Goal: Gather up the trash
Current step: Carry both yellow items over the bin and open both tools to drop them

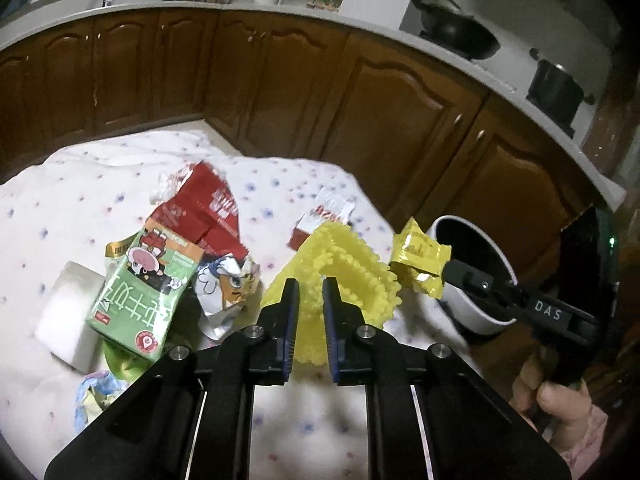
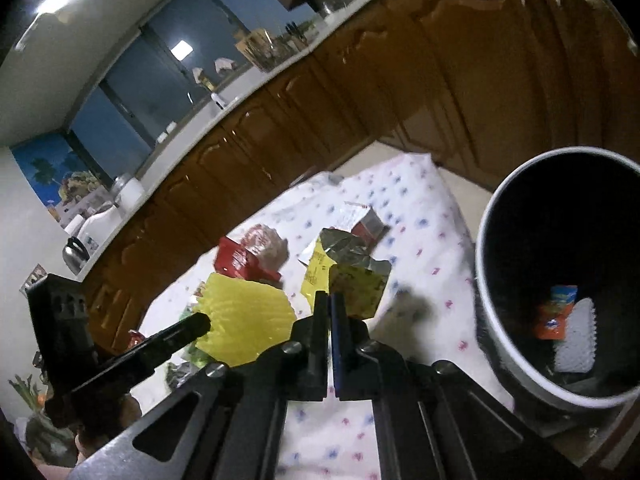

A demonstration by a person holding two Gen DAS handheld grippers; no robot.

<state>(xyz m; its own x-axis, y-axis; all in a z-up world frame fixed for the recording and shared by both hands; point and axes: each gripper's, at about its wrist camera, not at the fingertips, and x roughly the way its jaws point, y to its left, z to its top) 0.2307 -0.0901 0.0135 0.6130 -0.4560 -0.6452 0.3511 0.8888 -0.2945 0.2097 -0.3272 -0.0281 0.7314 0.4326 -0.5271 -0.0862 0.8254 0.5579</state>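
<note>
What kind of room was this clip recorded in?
Very likely a home kitchen: brown wooden cabinets run under a pale countertop, and a black wok and a dark pot sit on the stove.

Crinkled yellow foil wrapper (image 1: 420, 260) hangs lifted beside the white round bin (image 1: 460, 300); ridged yellow plastic tray (image 1: 340, 276) and green carton (image 1: 140, 296) lie among the trash.
</note>
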